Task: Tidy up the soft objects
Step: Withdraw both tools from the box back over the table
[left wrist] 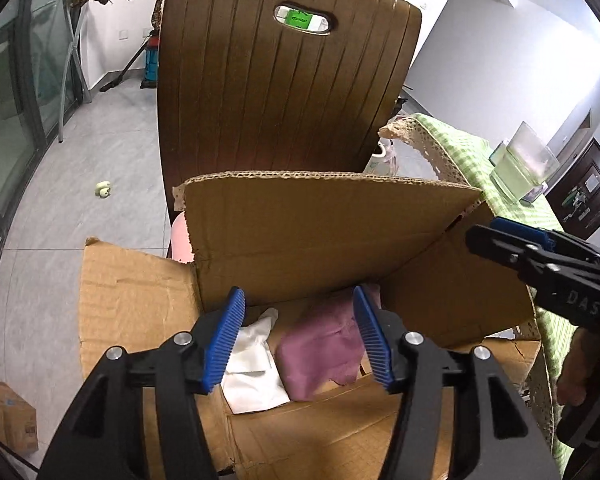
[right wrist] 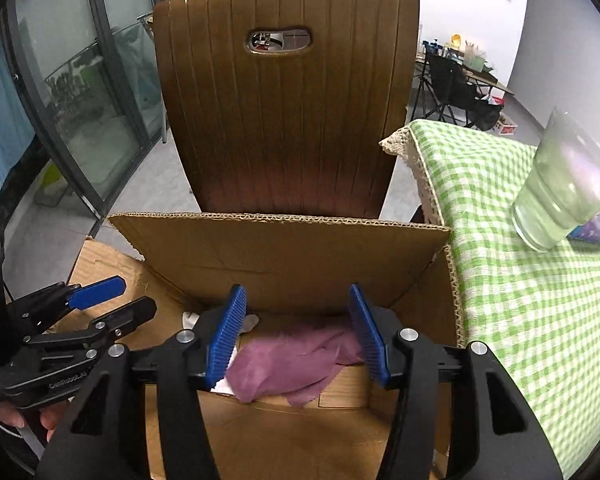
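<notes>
Cardboard box (right wrist: 284, 256) w/ purple cloth (right wrist: 292, 364) — brown chair (right wrist: 288, 100), green-check tablecloth (right wrist: 520, 280).

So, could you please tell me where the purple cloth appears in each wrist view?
Left wrist: purple cloth lies in the cardboard box, lower centre, right of the white cloth.
Right wrist: purple cloth lower centre, between the fingers.
Shared landmark: brown chair back.
</notes>
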Demonstrator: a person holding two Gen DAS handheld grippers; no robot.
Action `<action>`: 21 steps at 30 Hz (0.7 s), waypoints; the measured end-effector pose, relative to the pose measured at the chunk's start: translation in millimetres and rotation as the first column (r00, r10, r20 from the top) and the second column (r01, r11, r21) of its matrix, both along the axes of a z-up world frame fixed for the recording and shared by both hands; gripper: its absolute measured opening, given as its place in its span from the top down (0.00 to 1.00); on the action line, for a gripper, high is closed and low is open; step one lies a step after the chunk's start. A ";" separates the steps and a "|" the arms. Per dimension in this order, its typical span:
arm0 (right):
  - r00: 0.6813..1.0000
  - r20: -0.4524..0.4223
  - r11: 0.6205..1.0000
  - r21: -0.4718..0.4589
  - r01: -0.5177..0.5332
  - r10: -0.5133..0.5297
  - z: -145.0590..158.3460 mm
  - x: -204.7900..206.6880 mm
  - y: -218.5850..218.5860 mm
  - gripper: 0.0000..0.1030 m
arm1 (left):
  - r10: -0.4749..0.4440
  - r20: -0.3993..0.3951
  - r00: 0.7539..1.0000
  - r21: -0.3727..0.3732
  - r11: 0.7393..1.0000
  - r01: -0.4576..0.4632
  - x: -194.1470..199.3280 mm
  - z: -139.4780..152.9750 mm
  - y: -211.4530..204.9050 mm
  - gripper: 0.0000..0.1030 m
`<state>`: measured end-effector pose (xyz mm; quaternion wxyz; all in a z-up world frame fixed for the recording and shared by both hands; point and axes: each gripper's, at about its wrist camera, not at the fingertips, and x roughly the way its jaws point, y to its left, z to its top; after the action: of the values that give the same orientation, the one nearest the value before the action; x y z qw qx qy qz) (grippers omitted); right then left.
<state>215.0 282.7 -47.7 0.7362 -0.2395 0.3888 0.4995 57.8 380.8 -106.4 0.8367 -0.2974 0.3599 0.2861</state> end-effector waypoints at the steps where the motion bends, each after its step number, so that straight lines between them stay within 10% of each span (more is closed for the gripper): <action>1: 1.000 0.002 1.000 -0.002 0.006 -0.006 1.8 0.2 -2.8 0.49 | 0.003 -0.001 1.000 0.004 1.000 -0.003 -0.4 0.9 -0.3 0.47; 14: 0.997 0.070 0.999 0.015 0.037 -0.038 39.2 -12.9 -52.9 0.40 | 0.071 0.044 0.997 0.192 0.978 -0.078 -22.5 58.2 -29.2 0.40; 21: 0.959 0.273 0.981 0.190 0.026 -0.079 81.2 -47.6 -106.4 0.22 | 0.138 0.187 0.973 0.459 0.863 -0.211 -49.5 112.9 -74.7 0.09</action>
<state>167.4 176.3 33.5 0.8157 -0.2276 0.2394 0.4748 8.3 306.1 6.5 0.8790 -0.1347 0.1871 0.4175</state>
